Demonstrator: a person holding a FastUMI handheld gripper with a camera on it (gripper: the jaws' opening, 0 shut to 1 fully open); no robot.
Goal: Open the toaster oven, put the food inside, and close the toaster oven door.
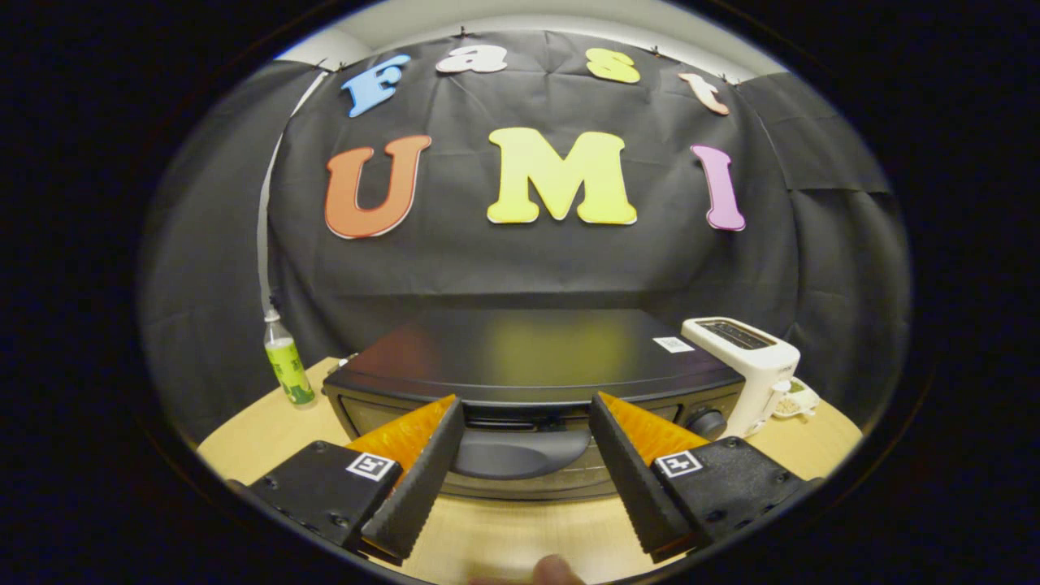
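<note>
Black cloth closes the booth behind a light wooden table (268, 431). On the table stands the toaster oven (532, 382), dark, with its door shut; the claw (526, 406) is spread wide, holds nothing, and its fingers frame the door handle (520, 451), which lies between them and a little beyond the tips. Most of the door glass is covered by the two fingers, and one knob (707, 422) shows beside the right finger. Beyond the oven's right side stands a white toaster (751, 366), and behind it a small white dish (800, 402) whose content is hard to make out. A green bottle (287, 366) stands left of the oven. Below the fingers a fingertip (556, 569) is cut off.
</note>
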